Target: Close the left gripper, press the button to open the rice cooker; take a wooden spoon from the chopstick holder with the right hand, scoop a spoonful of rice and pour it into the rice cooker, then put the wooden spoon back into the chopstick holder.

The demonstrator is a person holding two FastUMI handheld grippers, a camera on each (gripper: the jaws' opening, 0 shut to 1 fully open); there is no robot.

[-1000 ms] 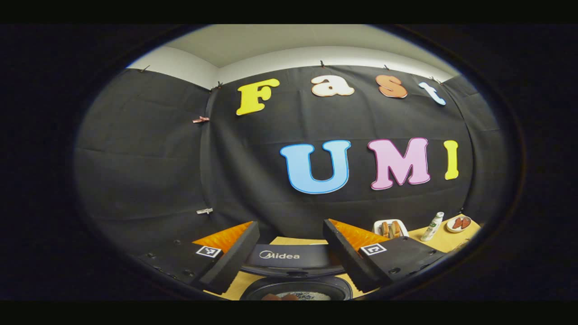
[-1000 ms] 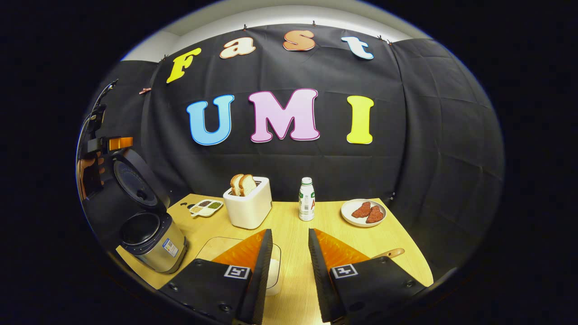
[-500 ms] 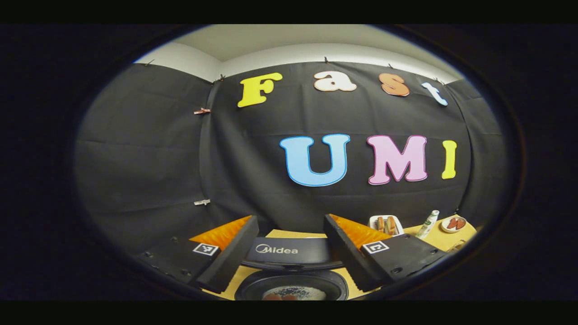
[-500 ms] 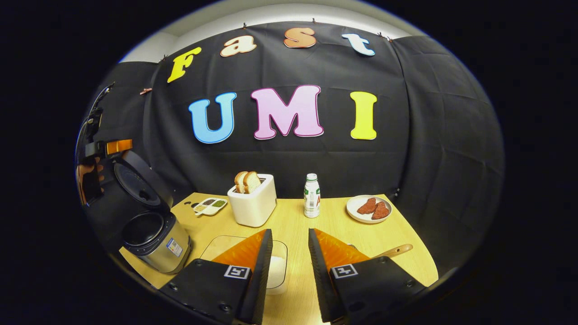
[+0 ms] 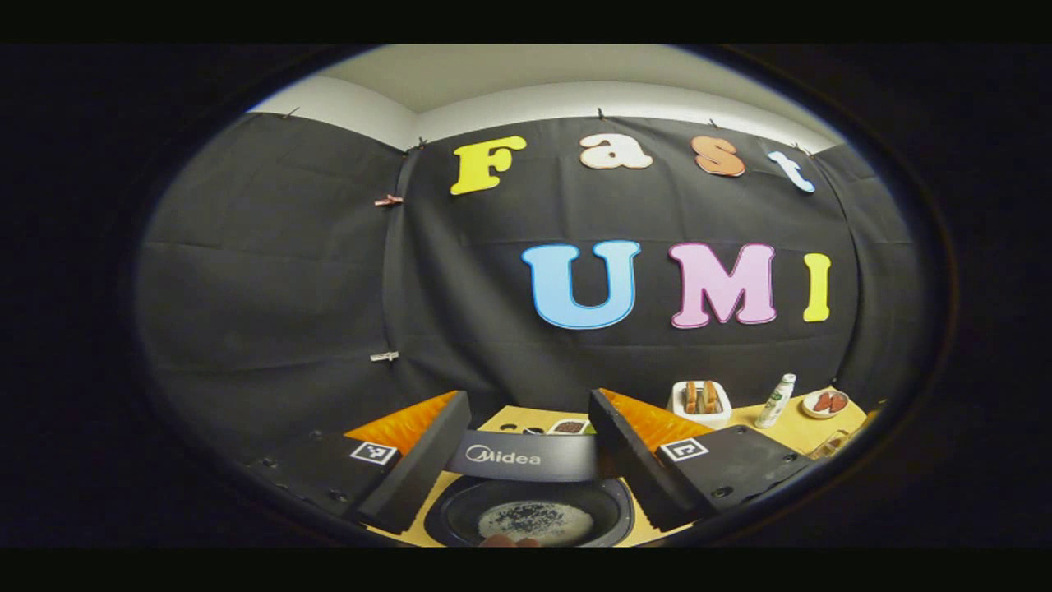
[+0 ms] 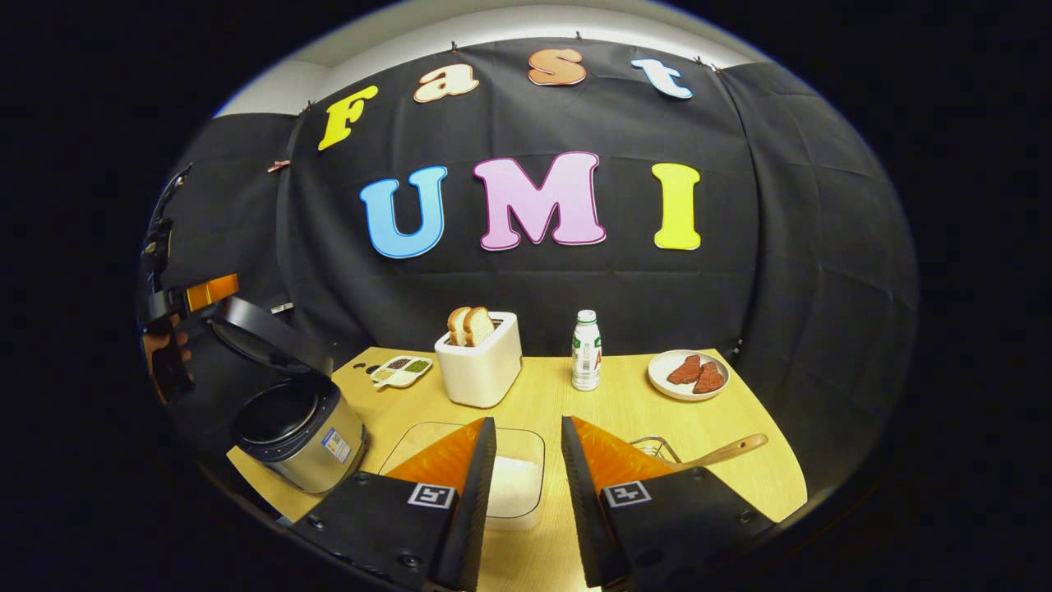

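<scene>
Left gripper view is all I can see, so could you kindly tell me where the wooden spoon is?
Observer: In the right gripper view, the wooden spoon has its handle poking out by the wire chopstick holder, to the right of the right tongs.
Operator: Thank you. Is there rice ready to scoop?
Observer: Yes, white rice sits in a clear container just ahead of those tongs.
Operator: Are they holding anything?
Observer: No, they are open and empty.

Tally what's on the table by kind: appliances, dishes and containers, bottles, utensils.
Appliances: 2, rice cooker and toaster
Dishes and containers: 3, rice box, divided dish, plate
Bottles: 1, bottle
Utensils: 1, wooden spoon
Total: 7
</scene>
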